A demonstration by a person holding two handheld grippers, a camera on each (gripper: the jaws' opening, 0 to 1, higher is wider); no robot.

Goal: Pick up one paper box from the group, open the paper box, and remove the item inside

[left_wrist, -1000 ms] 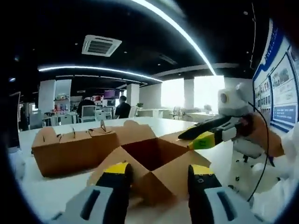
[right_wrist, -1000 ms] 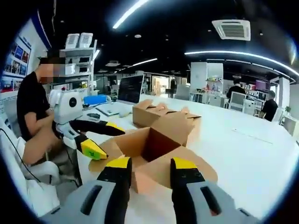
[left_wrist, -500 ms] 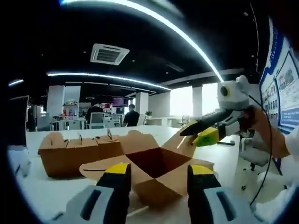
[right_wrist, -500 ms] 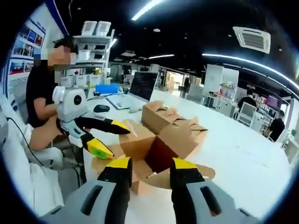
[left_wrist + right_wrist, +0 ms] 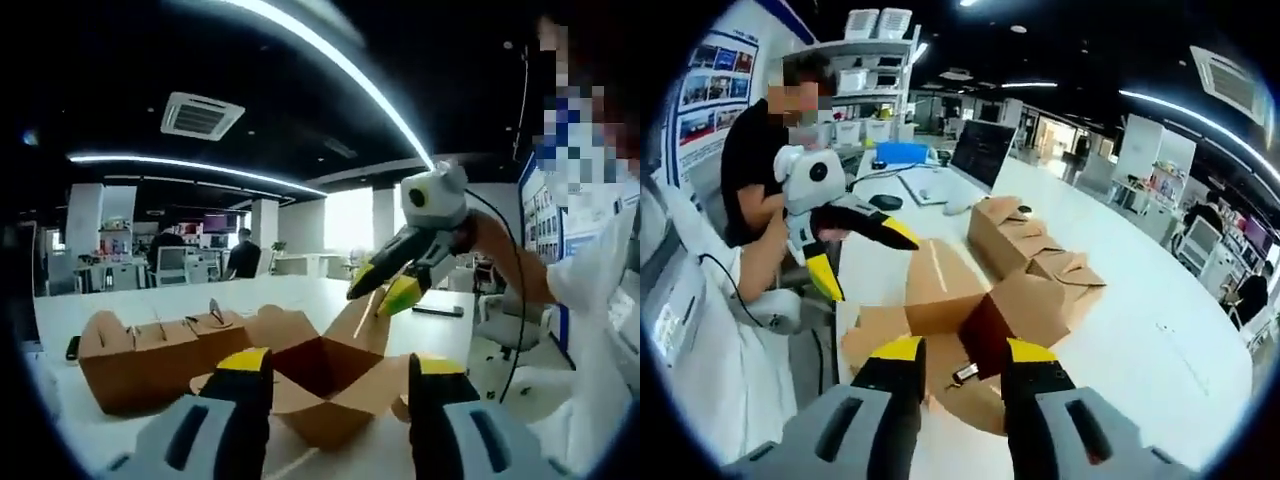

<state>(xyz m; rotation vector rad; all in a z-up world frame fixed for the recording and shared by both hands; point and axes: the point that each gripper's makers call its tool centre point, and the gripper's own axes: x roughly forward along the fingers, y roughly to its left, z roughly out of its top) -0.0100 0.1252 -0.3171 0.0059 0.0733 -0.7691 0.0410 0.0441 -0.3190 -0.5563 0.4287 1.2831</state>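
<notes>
An open brown paper box (image 5: 330,385) (image 5: 940,300) sits on the white table (image 5: 1140,340), flaps spread. A small dark item (image 5: 965,373) lies inside it, seen between my right gripper's jaws. My right gripper (image 5: 965,362) hovers over the box, open and holding nothing; in the left gripper view it (image 5: 383,290) hangs by the raised far flap (image 5: 362,322). My left gripper (image 5: 338,378) is open at the box's near corner; in the right gripper view it (image 5: 862,255) stands left of the box, jaws wide apart. Closed boxes (image 5: 150,350) (image 5: 1025,240) stand in a row beside it.
A person (image 5: 755,170) sits at the table's end, holding the left gripper. A monitor (image 5: 980,152), a mouse (image 5: 885,201) and a blue object (image 5: 900,152) lie at the far end. Office chairs (image 5: 500,320) and distant people (image 5: 240,258) are around.
The right gripper view has risen and tipped down, so the item inside the box now shows. In the left gripper view the right gripper has moved up and left. The left gripper's jaws stand wider apart.
</notes>
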